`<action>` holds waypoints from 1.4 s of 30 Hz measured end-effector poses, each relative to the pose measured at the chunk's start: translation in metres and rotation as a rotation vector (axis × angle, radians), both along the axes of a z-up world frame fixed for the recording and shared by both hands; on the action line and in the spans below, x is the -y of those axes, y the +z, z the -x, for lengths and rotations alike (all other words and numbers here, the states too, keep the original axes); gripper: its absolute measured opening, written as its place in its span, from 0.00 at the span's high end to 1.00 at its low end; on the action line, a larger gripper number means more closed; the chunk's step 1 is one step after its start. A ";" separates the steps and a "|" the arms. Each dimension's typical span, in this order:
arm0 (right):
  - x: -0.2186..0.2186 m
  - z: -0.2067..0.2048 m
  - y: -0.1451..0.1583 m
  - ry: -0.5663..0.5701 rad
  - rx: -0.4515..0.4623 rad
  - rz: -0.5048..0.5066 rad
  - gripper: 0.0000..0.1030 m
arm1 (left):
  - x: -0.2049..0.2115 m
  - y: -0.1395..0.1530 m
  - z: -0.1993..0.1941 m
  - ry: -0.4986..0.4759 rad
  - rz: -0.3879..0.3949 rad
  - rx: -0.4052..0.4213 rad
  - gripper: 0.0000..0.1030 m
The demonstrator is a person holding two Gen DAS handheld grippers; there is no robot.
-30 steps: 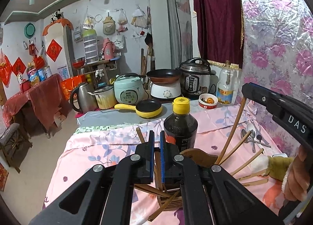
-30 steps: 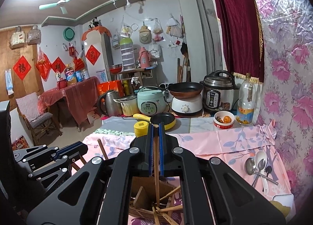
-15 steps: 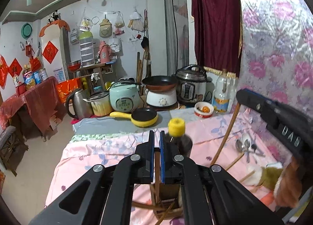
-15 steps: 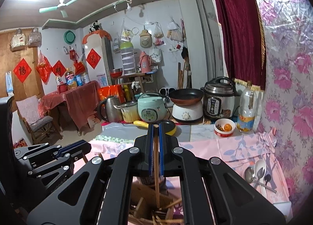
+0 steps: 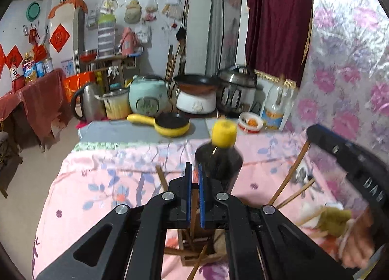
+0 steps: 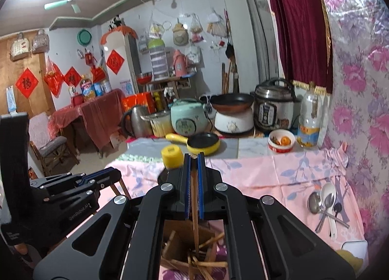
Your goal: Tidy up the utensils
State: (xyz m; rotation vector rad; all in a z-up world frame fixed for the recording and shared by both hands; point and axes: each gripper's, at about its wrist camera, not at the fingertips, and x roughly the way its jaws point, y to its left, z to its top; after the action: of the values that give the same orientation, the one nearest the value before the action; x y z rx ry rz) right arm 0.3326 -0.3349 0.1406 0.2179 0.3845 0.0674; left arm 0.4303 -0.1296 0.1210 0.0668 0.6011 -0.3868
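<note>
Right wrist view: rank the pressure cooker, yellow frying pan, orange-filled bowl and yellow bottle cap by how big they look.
1. pressure cooker
2. yellow frying pan, handle included
3. and 4. bowl and yellow bottle cap look about alike; the cap sits much nearer the camera, so I won't rank them.

2 grippers (image 6: 193, 158) (image 6: 102, 177) seen, 1 chopstick (image 6: 194, 197) clamped in each. 1 dark bottle (image 5: 218, 158), 1 wooden holder (image 6: 184, 238) (approx. 4 spoons (image 6: 325, 202) counted).

Dark bottle (image 5: 218, 160) blocks ahead; pink cloth (image 5: 97, 182) leftward open.
</note>
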 end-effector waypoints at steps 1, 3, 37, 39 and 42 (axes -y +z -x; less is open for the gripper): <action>0.001 0.001 0.000 0.001 -0.001 0.002 0.94 | -0.001 -0.002 0.001 0.008 -0.006 0.000 0.94; 0.001 0.002 0.000 0.007 -0.007 0.000 0.94 | -0.006 -0.001 0.002 0.013 -0.001 -0.004 0.94; 0.011 0.062 -0.022 -0.025 -0.040 -0.045 0.79 | -0.046 0.009 0.058 0.152 0.020 0.037 0.07; 0.007 0.069 -0.021 -0.033 -0.032 -0.029 0.79 | -0.045 0.011 0.064 0.152 0.014 0.041 0.07; 0.001 0.080 -0.018 -0.038 -0.026 -0.027 0.79 | -0.045 0.017 0.075 0.166 0.011 0.054 0.07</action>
State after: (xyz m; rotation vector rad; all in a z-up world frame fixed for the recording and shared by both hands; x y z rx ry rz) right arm 0.2523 -0.3357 0.1223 0.2524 0.4056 0.0321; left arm 0.3557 -0.0851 0.1376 0.0163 0.5469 -0.2271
